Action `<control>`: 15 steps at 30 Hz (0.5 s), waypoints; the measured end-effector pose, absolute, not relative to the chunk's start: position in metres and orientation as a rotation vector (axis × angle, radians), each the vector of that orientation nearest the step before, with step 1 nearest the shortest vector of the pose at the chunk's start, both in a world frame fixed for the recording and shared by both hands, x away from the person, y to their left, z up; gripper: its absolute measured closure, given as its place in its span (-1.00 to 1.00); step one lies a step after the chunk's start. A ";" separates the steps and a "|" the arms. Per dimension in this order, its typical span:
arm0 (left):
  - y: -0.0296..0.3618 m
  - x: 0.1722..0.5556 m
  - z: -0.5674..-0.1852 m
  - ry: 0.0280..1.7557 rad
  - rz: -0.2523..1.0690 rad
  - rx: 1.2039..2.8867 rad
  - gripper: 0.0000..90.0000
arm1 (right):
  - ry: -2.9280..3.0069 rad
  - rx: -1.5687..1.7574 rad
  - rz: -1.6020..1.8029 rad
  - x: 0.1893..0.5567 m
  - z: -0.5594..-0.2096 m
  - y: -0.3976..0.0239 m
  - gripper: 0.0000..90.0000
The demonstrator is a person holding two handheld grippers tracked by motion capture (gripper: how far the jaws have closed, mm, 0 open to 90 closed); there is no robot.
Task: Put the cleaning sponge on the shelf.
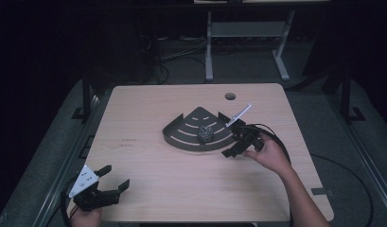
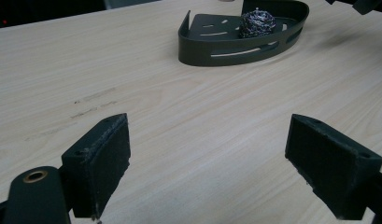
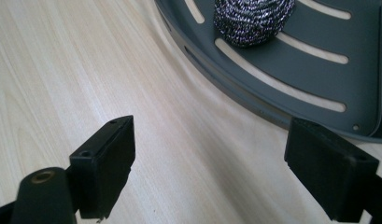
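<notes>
A dark fan-shaped tray [image 1: 184,135] with slots lies at the middle of the wooden table. In it sits a steel wool scrubber [image 1: 205,133]. My right gripper [image 1: 231,140] stands open just right of the tray's curved rim, nothing between its jaws. In the right gripper view the tray [image 3: 291,70] and scrubber [image 3: 253,18] lie ahead of the open right gripper [image 3: 209,163]. My left gripper [image 1: 116,176] rests open near the table's front left corner, far from the tray. The left gripper view has the tray [image 2: 235,46] and scrubber [image 2: 257,22] far beyond the left gripper [image 2: 216,158].
A round cable hole [image 1: 230,96] is near the table's far edge. Behind the table stands a grey frame with legs [image 1: 209,47]. Cables lie on the dark floor around it. Bare wood spreads between the two grippers.
</notes>
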State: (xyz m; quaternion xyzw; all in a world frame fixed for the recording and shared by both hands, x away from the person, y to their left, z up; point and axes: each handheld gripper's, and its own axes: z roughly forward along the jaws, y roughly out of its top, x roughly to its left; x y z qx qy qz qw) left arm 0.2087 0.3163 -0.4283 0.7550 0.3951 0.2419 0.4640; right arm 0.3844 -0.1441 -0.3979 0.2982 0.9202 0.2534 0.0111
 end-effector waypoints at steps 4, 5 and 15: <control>0.316 0.209 -0.428 0.967 0.593 1.862 -0.70 | 2.870 0.920 0.793 0.380 -0.399 -0.146 -0.65; 0.315 0.209 -0.428 0.966 0.594 1.862 -0.70 | 2.869 0.922 0.793 0.378 -0.400 -0.147 -0.65; 0.315 0.209 -0.429 0.966 0.593 1.864 -0.70 | 2.866 0.923 0.800 0.367 -0.407 -0.155 -0.65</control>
